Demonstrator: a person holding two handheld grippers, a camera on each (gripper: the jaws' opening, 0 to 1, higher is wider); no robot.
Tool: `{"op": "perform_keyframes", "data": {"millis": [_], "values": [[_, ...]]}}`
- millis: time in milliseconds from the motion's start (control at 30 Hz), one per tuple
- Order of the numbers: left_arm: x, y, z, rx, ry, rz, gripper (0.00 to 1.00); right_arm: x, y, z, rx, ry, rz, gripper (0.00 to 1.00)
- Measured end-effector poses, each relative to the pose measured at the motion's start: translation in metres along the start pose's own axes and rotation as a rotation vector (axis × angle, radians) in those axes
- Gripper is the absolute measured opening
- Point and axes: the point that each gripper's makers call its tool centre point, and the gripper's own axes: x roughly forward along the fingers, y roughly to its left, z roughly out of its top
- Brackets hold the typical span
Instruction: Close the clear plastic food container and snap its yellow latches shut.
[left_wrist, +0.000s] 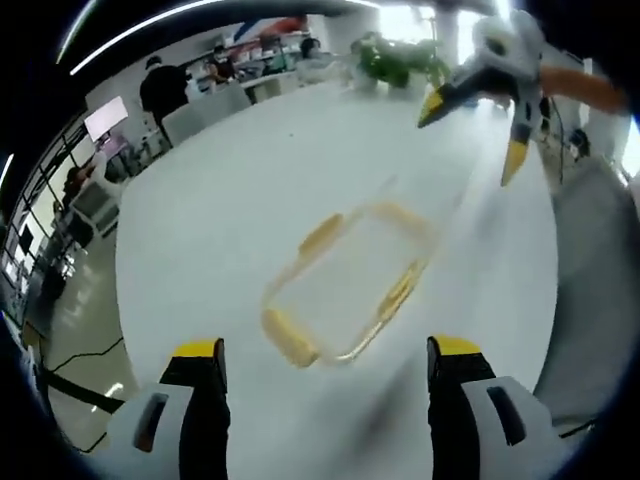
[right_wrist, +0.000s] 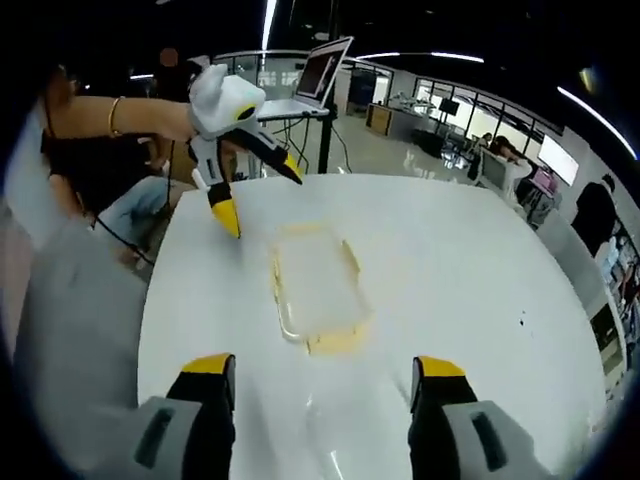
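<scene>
Left gripper view, my left gripper (left_wrist: 327, 360) spread wide, empty, near the clear rectangular plastic food container with yellow latches (left_wrist: 348, 285) on the round white table (left_wrist: 200, 220), my right gripper (left_wrist: 470, 140) gaping beyond it, empty too.

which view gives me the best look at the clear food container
The right gripper view: the container lies near centre, its outline fairly crisp. In the left gripper view the container is motion-blurred, though its yellow latches show.

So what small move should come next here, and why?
Probably lower both claws toward the clear container. It lies flat on the white table, and the left claw and right claw are both open and apart from it, so no yellow latch is being touched yet.
</scene>
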Motion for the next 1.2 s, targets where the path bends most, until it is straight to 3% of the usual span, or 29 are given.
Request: {"op": "perform_keyframes", "data": {"millis": [133, 233, 600, 733, 1000, 1200], "values": [[0.009, -0.006, 0.002, 0.075, 0.021, -0.065, 0.83, 0.019, 0.004, 0.004, -0.069, 0.012, 0.085, 0.68], [0.014, -0.007, -0.001, 0.144, 0.043, -0.096, 0.83, 0.030, 0.006, 0.006, -0.075, 0.022, 0.118, 0.65], [0.024, 0.003, -0.012, 0.219, 0.088, -0.137, 0.77, 0.063, -0.013, 0.005, -0.098, 0.099, 0.154, 0.64], [0.027, 0.009, -0.016, 0.236, 0.110, -0.141, 0.75, 0.070, -0.011, 0.000, -0.061, 0.112, 0.189, 0.63], [0.032, 0.016, -0.010, 0.276, 0.095, -0.170, 0.68, 0.081, -0.009, -0.016, -0.126, 0.199, 0.197, 0.62], [0.040, 0.016, -0.012, 0.357, 0.137, -0.197, 0.68, 0.089, -0.012, -0.024, -0.154, 0.260, 0.183, 0.60]]}}
